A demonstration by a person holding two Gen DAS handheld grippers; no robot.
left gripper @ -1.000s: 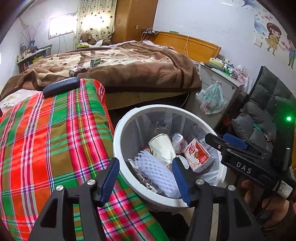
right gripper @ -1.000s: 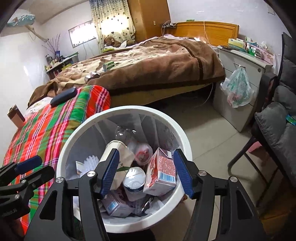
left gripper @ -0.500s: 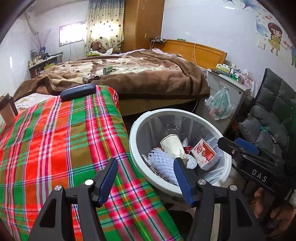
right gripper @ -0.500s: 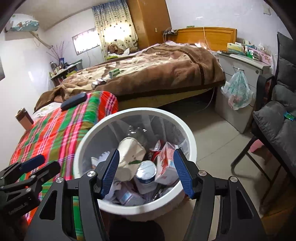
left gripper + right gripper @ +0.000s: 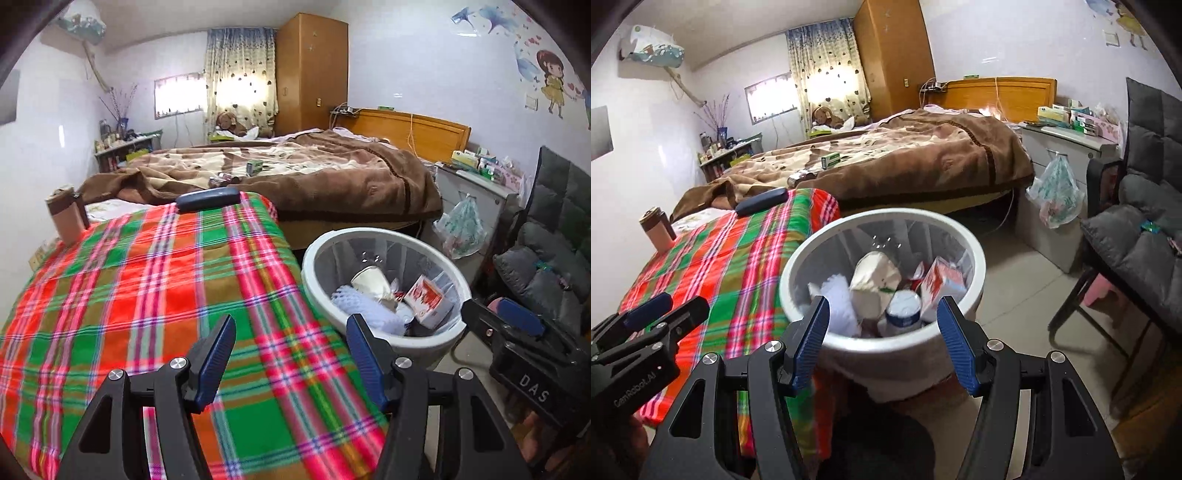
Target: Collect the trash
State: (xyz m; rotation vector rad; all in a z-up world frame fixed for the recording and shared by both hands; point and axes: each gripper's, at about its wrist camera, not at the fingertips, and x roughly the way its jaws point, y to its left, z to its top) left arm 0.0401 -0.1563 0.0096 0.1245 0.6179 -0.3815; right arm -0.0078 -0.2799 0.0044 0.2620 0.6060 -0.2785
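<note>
Both hand-held grippers, left point(image 5: 291, 356) and right point(image 5: 882, 341), wide open and empty; risks knocking the heaped bin point(image 5: 975, 258) over.

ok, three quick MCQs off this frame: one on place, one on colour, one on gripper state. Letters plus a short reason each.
1. Where does the white bin stand?
A. on the brown bed
B. on the floor beside the plaid-covered surface
C. on the grey chair

2. What colour is the carton in the bin?
A. red and white
B. solid black
C. yellow

3. How is the right gripper?
A. shut on a bottle
B. shut and empty
C. open and empty

Answers:
1 B: its rim sits next to the plaid edge, with floor tiles around it.
2 A: red print on a white box shows in both views.
3 C: the fingers stand wide apart with nothing between them; the left gripper is the same.
</note>
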